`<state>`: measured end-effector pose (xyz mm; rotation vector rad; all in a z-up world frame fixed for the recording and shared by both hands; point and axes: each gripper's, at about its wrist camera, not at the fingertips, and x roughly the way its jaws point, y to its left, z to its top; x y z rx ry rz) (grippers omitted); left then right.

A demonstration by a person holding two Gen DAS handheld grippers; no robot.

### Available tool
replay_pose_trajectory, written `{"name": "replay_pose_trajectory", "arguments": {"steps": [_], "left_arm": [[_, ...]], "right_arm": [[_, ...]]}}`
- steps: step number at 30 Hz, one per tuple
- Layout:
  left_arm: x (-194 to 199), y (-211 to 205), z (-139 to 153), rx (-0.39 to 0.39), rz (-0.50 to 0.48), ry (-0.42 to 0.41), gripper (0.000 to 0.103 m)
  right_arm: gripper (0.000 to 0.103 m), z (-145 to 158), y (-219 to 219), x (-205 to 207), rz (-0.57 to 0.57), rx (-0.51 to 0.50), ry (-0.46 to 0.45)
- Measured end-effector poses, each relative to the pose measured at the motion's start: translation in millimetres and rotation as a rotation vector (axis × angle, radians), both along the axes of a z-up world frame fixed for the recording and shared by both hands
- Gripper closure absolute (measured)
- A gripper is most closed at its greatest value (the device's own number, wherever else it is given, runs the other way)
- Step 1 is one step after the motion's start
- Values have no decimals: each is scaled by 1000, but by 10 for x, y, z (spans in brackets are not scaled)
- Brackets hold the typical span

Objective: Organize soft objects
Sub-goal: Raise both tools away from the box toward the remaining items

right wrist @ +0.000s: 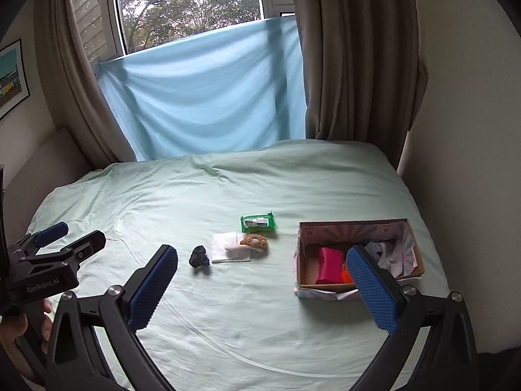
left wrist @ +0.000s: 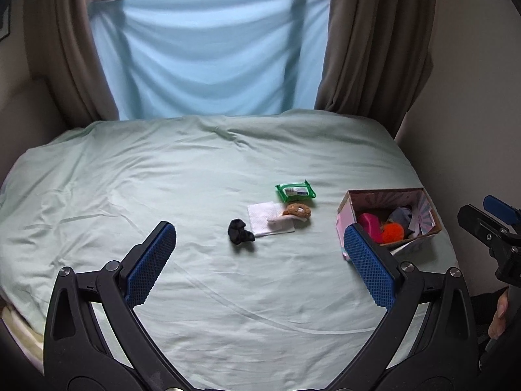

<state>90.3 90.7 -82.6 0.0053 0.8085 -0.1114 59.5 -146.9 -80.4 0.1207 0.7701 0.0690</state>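
From the left wrist: left gripper (left wrist: pixel 259 259) spread wide and empty above the near part of the bed (left wrist: pixel 130 195); ahead, around the middle of the bed, a loose cluster not yet tidied: black scrunchie (left wrist: pixel 240 231) nearest, just beside a white napkin (left wrist: pixel 265 219), with a small brown plush toy (left wrist: pixel 297 211) lying on the napkin's far side and a green wet-wipes pack (left wrist: pixel 295 191) just beyond; toward the right edge of the bed, an open cardboard box (left wrist: pixel 350 202) already partly filled: pink item (left wrist: pixel 371 224), orange pom-pom (left wrist: pixel 392 232), grey and white cloths (left wrist: pixel 403 216); right gripper (left wrist: pixel 498 221) showing at the frame's right edge, holding nothing, jaw spacing hard to judge from here. From the right wrist: right gripper (right wrist: pixel 262 288) parted wide, empty, hovering over the near right part of the bed (right wrist: pixel 130 211); box (right wrist: pixel 301 251) partly behind its right finger, holding the pink item (right wrist: pixel 329 264), a sliver of orange (right wrist: pixel 345 275) and pale crumpled cloths (right wrist: pixel 389 254); scrunchie (right wrist: pixel 199 257), napkin (right wrist: pixel 223 247), plush toy (right wrist: pixel 254 241) and wipes pack (right wrist: pixel 258 222) outside the box, mid-bed; left gripper (right wrist: pixel 70 231) at the left edge, open, carrying nothing. Judged roughly halfway: several soft things boxed, four left on the sheet.
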Motion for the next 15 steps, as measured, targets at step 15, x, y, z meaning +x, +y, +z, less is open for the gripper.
{"name": "replay_pose_trajectory", "arguments": {"steps": [15], "left_arm": [[872, 479, -871, -12, -1, 114, 0]], "right_arm": [[0, -752, 454, 888, -47, 89, 114]]}}
